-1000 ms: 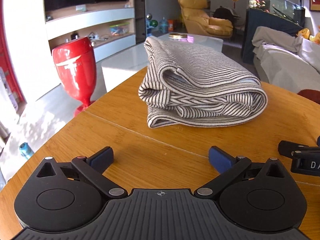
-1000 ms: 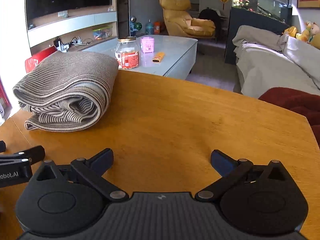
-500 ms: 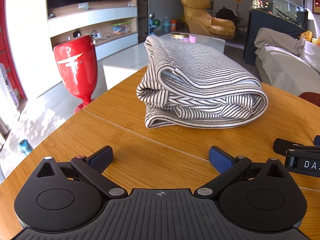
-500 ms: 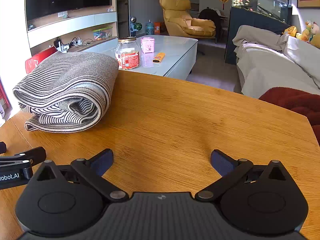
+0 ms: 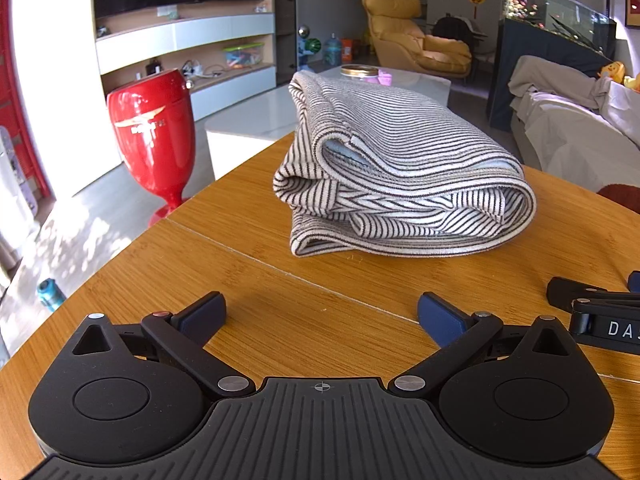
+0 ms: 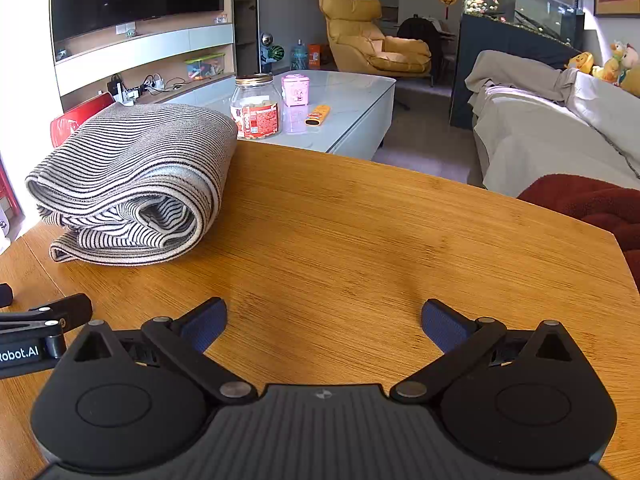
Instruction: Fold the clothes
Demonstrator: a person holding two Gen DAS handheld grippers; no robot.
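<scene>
A black-and-white striped garment (image 5: 400,176) lies folded in a thick bundle on the wooden table (image 5: 280,280); it also shows in the right wrist view (image 6: 136,184) at the left. My left gripper (image 5: 320,316) is open and empty, low over the table, a short way in front of the bundle. My right gripper (image 6: 324,324) is open and empty, over bare table to the right of the bundle. Each gripper's edge shows in the other's view.
A red goblet-shaped vase (image 5: 154,132) stands on the floor left of the table. A white coffee table (image 6: 340,100) with a jar (image 6: 256,108) and a pink tin lies beyond. A covered sofa (image 6: 552,120) and a dark red cushion (image 6: 592,204) are at the right.
The left wrist view has shifted slightly, the bundle drifting a little left in frame. The right gripper and the garment have stayed put.
</scene>
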